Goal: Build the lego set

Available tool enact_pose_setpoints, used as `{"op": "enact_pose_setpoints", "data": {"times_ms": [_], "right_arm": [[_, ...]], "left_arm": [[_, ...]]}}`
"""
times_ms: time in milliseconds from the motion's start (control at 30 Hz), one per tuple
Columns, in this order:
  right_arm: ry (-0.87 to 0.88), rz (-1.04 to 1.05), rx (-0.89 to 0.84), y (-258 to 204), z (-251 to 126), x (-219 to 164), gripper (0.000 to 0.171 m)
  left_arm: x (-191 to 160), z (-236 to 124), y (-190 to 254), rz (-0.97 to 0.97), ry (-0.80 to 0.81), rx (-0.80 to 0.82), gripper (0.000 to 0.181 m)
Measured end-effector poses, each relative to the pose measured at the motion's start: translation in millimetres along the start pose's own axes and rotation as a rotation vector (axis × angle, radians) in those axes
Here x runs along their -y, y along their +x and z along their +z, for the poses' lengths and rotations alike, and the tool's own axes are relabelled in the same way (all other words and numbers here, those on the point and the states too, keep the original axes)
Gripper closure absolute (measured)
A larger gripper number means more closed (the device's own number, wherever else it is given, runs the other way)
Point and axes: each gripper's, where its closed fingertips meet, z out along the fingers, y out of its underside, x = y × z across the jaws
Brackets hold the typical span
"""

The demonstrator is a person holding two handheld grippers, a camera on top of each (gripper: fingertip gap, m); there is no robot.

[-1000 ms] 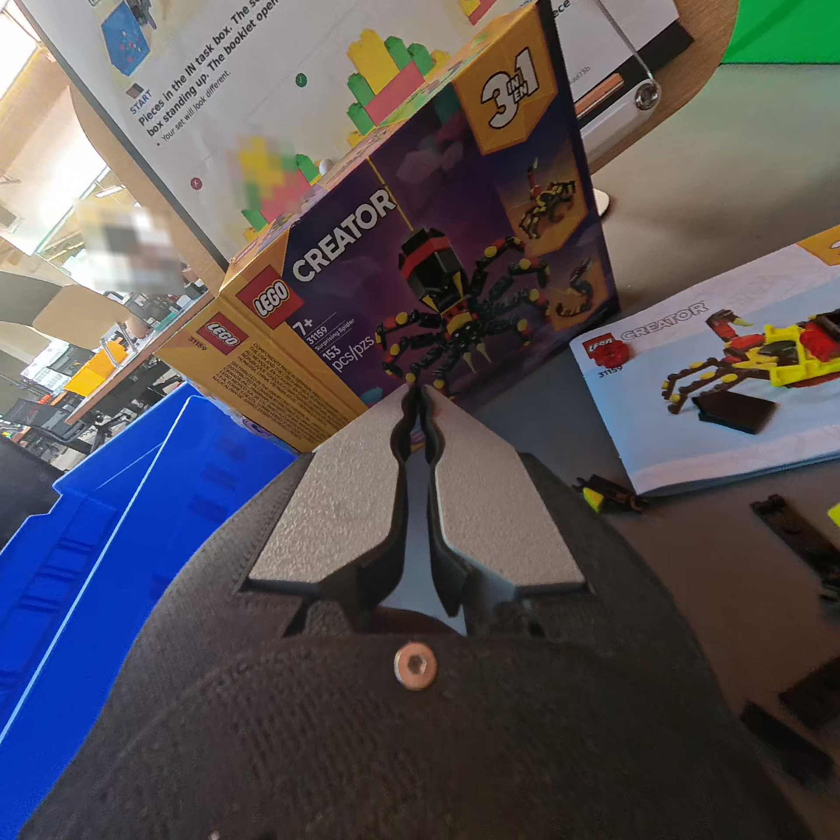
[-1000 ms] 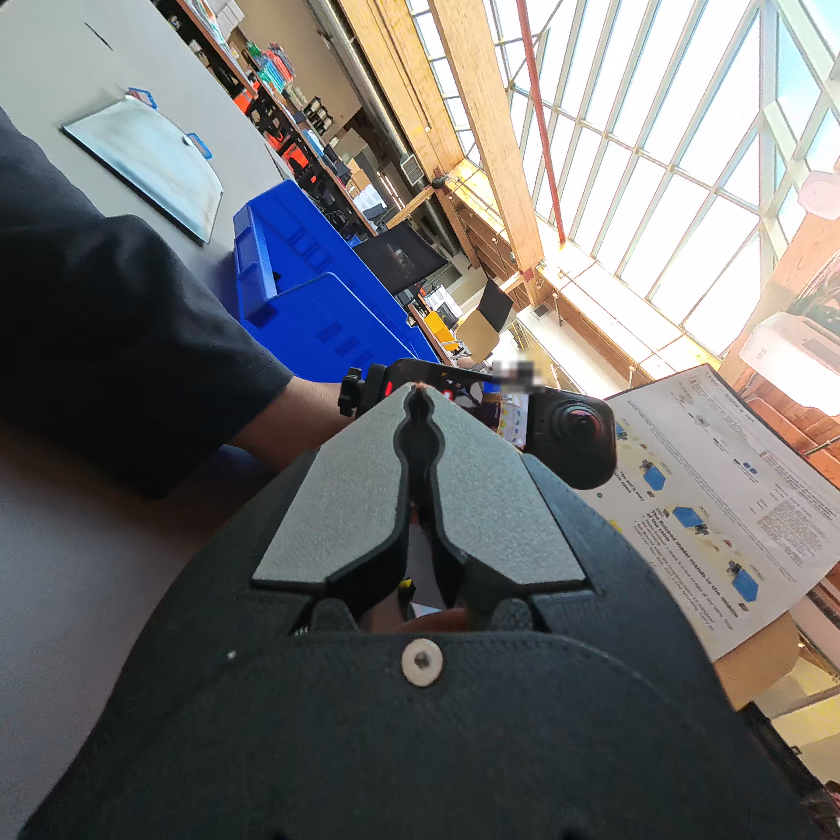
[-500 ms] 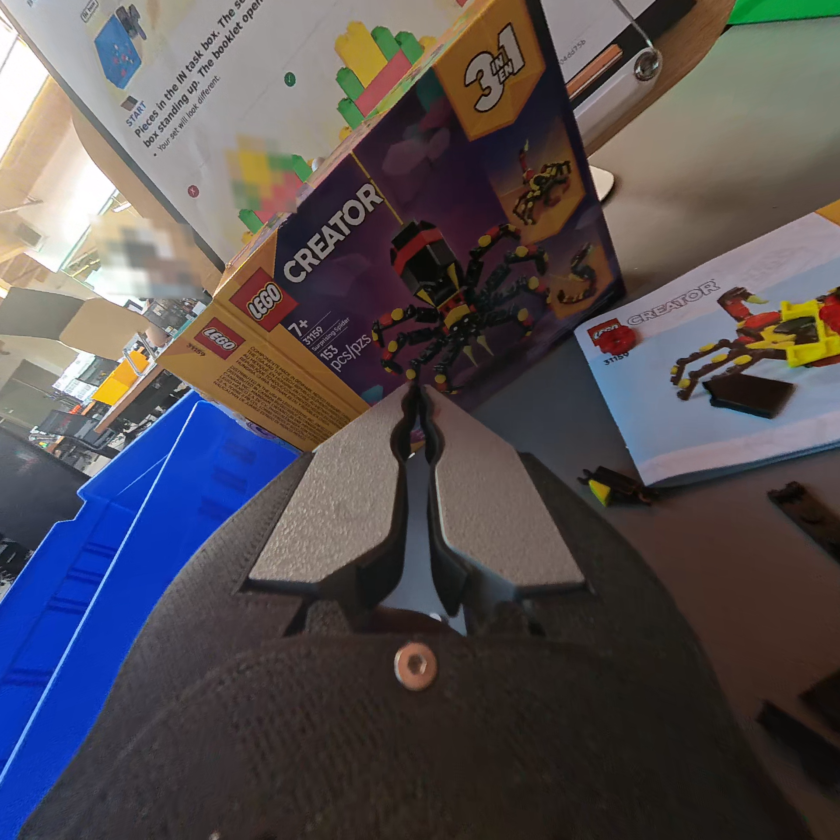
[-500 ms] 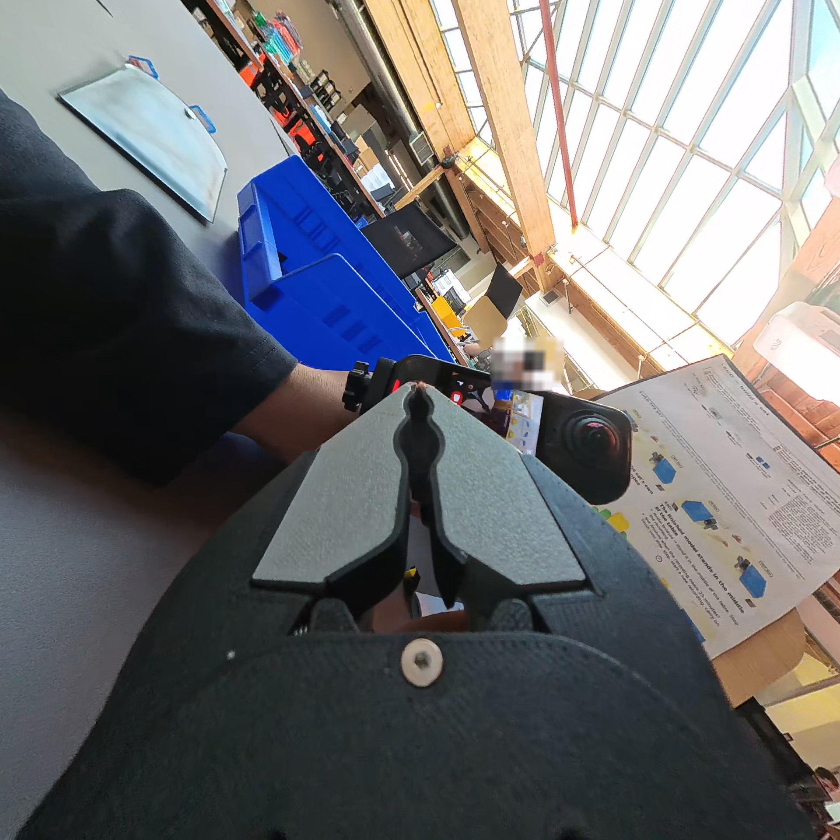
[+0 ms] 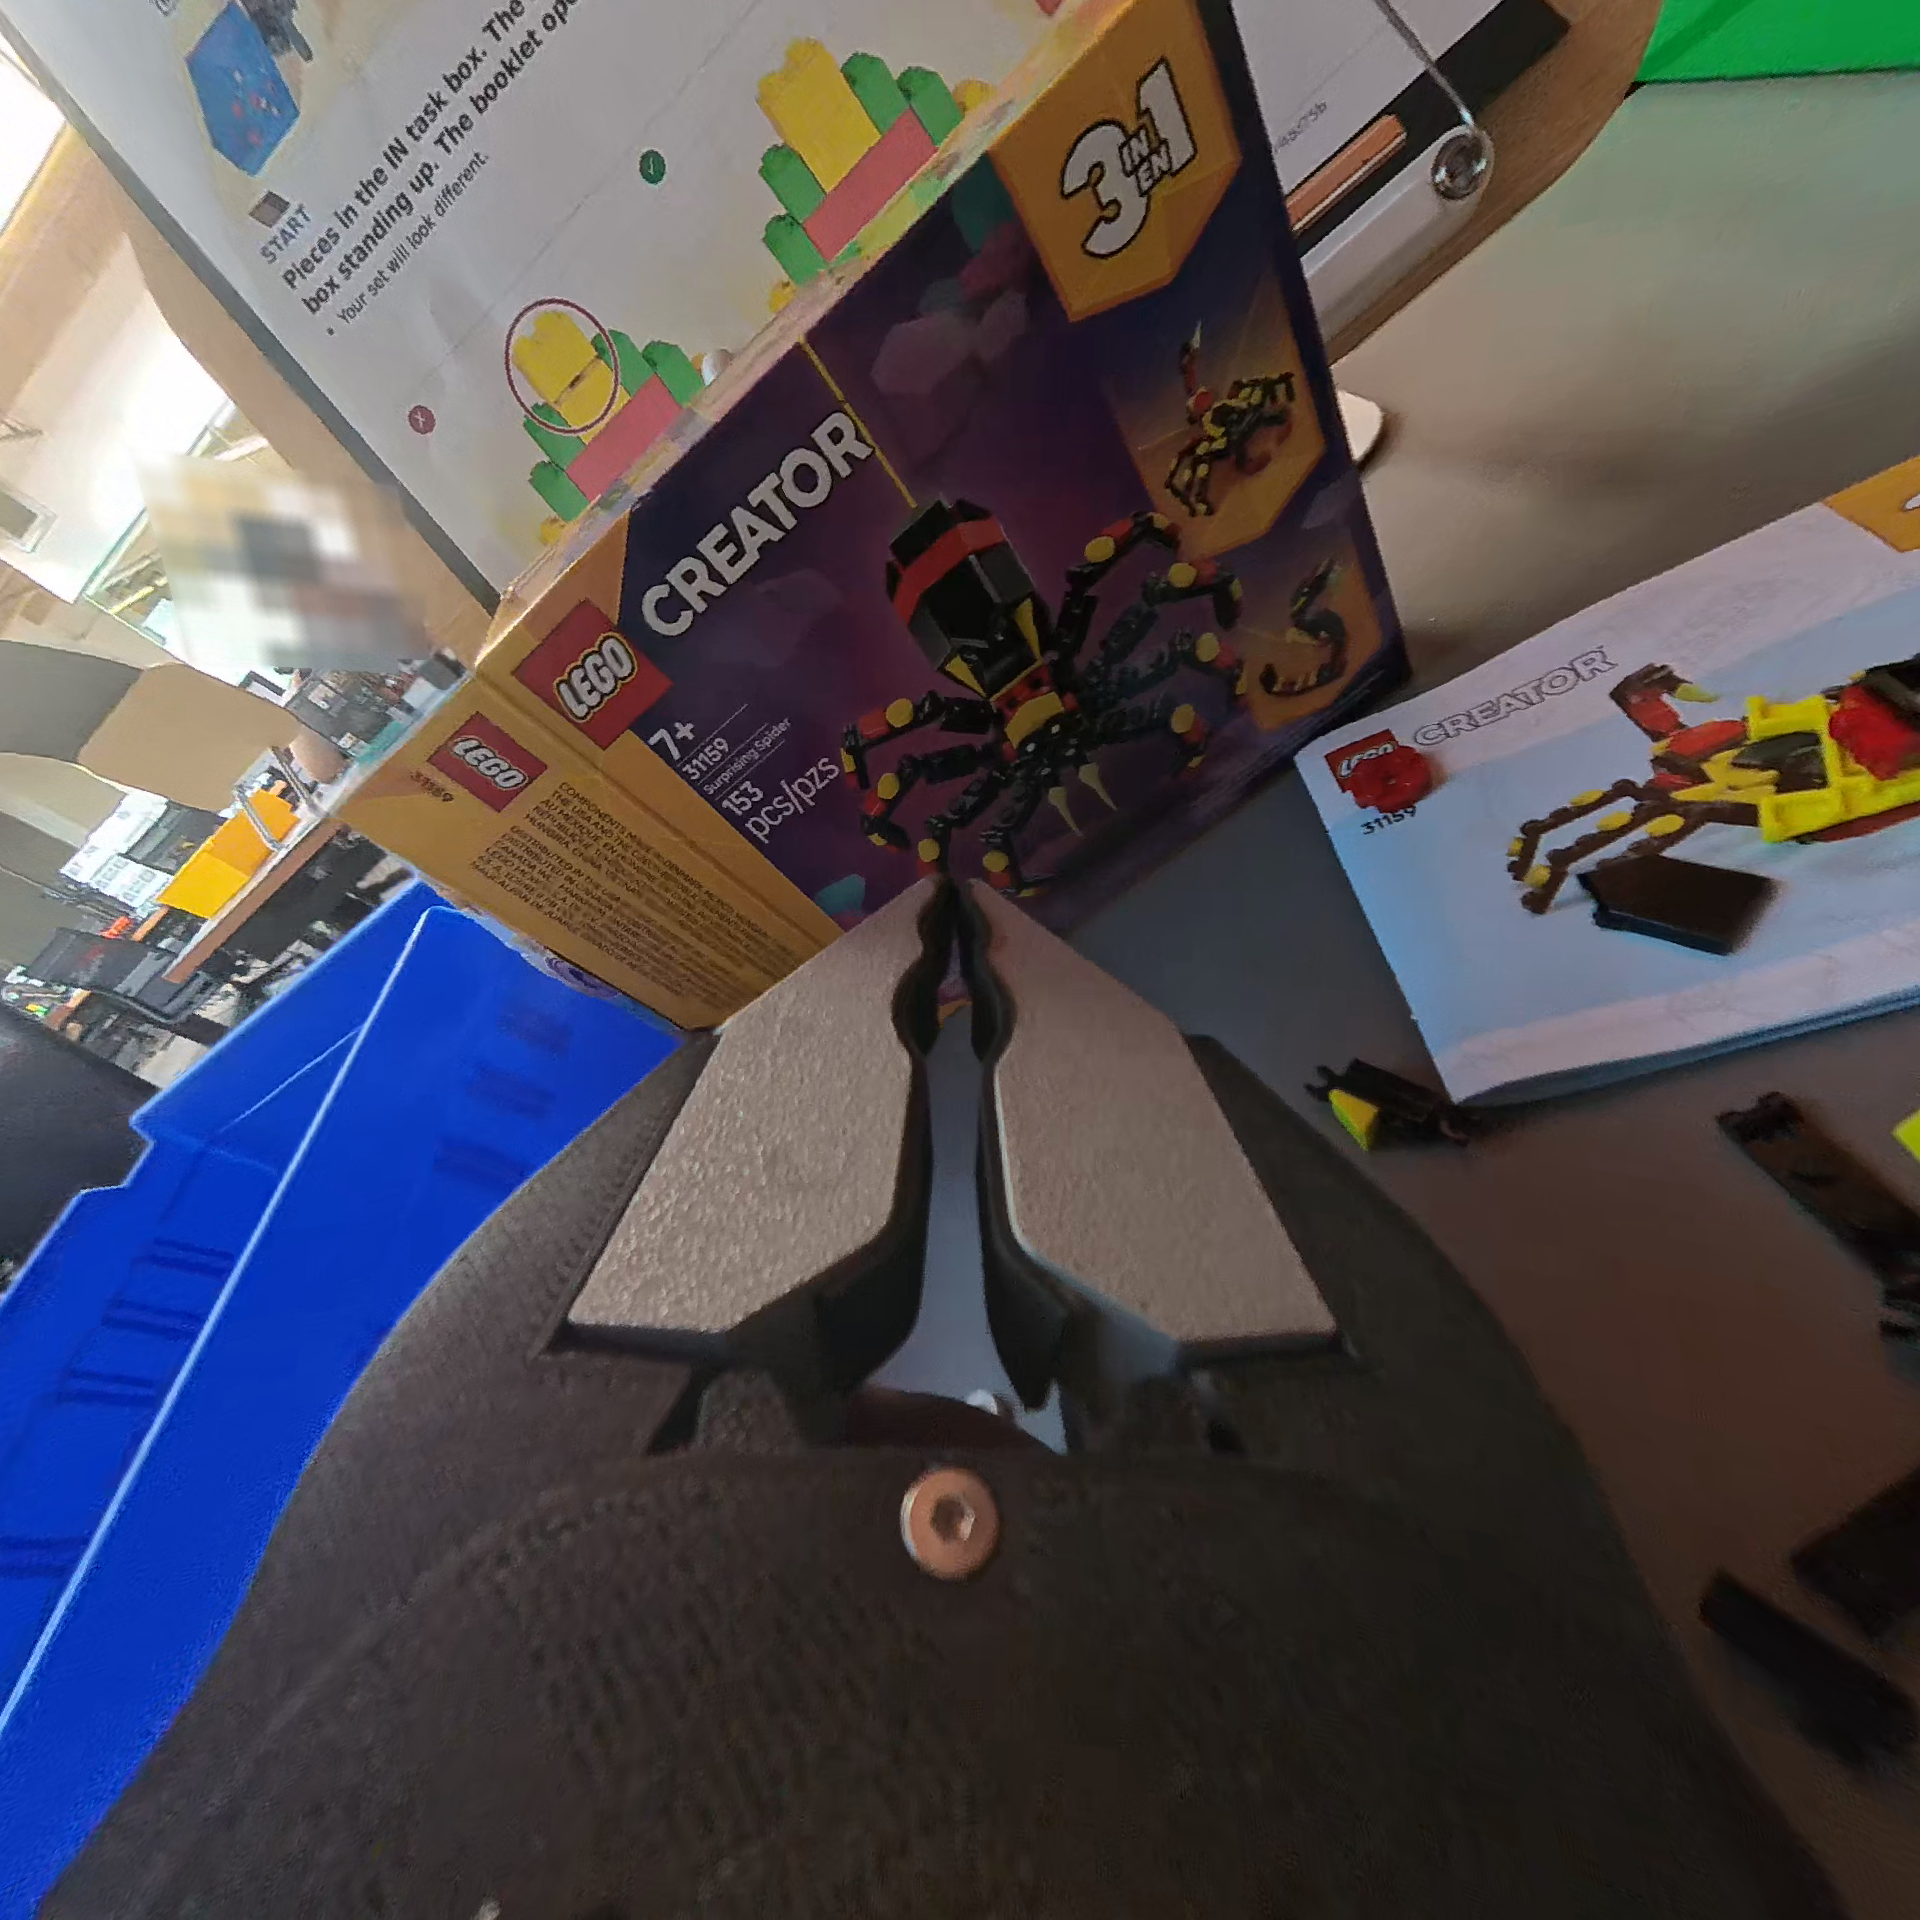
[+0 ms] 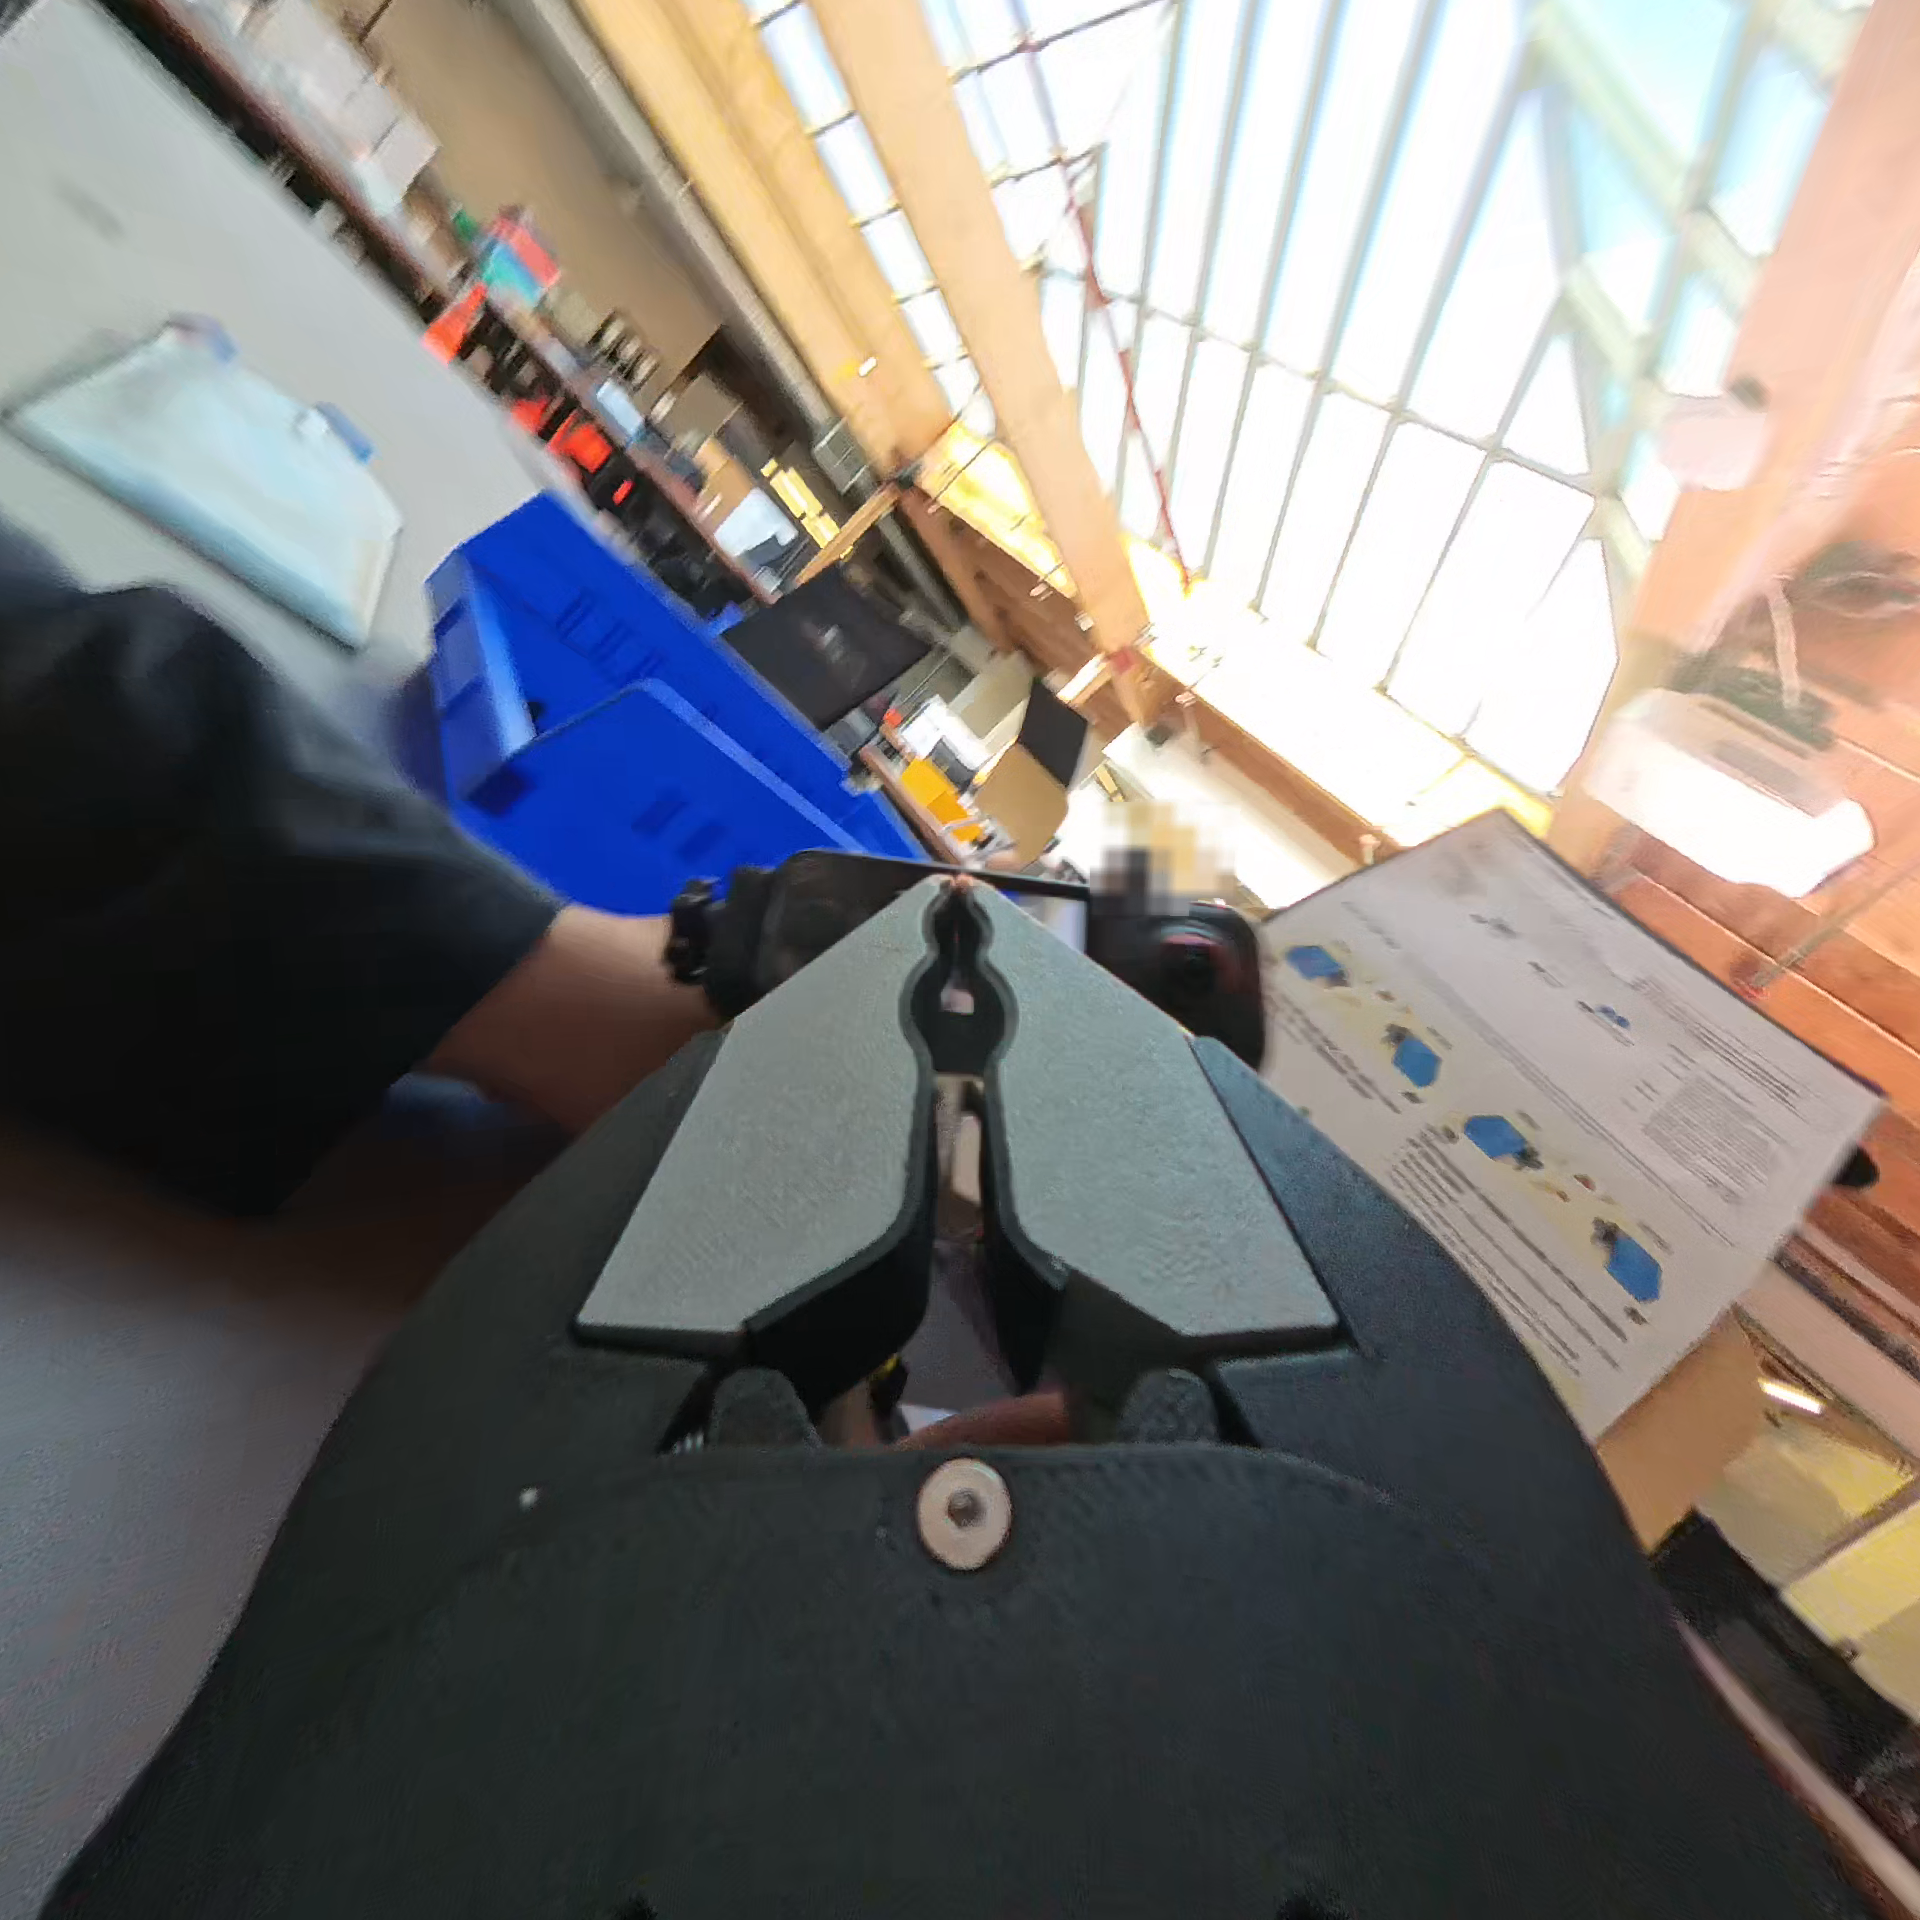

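Observation:
In the left wrist view my left gripper (image 5: 956,891) is shut, with nothing visible between its tips. It points at the purple and yellow Lego box (image 5: 935,623) standing upright on the grey table (image 5: 1662,364). The instruction booklet (image 5: 1662,883) lies to the right with a flat black piece (image 5: 1673,909) on it. A small yellow and black piece (image 5: 1371,1112) and several loose black pieces (image 5: 1808,1174) lie in front of the booklet. In the right wrist view my right gripper (image 6: 954,889) is shut and raised, pointing at the left gripper's camera (image 6: 1184,956).
A blue bin (image 5: 260,1195) stands left of the box; it also shows in the right wrist view (image 6: 623,748). A printed instruction sheet (image 5: 520,208) leans behind the box. A person's forearm (image 6: 582,1018) and dark sleeve (image 6: 208,883) cross the right view. A clear folder (image 6: 208,478) lies far left.
The right wrist view has swung and is now blurred with motion. The left gripper has drifted slightly toward the box. Both grippers stay shut.

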Motion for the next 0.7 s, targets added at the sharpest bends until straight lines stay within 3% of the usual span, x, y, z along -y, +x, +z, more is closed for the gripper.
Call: {"op": "enact_pose_setpoints", "data": {"times_ms": [33, 133, 267, 367, 467, 567, 700], "right_arm": [[0.009, 0.058, -0.080, 22.6, -4.5, -0.3, 0.171], [-0.105, 0.163, -0.287, 94.0, -21.9, -37.4, 0.171], [-0.338, 0.253, -0.343, 150.8, -53.2, -116.8, 0.171], [-0.473, 0.359, -0.244, 154.3, -71.5, -163.1, 0.171], [-0.546, 0.416, -0.160, 147.4, -83.1, -185.5, 0.171], [-0.595, 0.495, -0.039, 128.2, -82.6, -192.7, 0.171], [-0.707, 0.547, 0.166, 88.9, -85.3, -199.9, 0.158]], "left_arm": [[-1.3, -0.3, 0.2, -0.015, -0.005, -0.016, 0.181], [-3.7, -2.1, 0.2, -0.033, -0.003, -0.057, 0.181], [-4.6, -4.4, 3.0, -0.041, 0.002, -0.096, 0.181], [-4.3, -5.2, 5.1, -0.043, 0.004, -0.115, 0.181], [-4.1, -5.8, 7.8, -0.037, 0.005, -0.132, 0.181], [-4.3, -5.6, 9.6, -0.031, 0.003, -0.141, 0.181], [-4.1, -5.9, 10.6, -0.028, 0.005, -0.147, 0.181]]}}
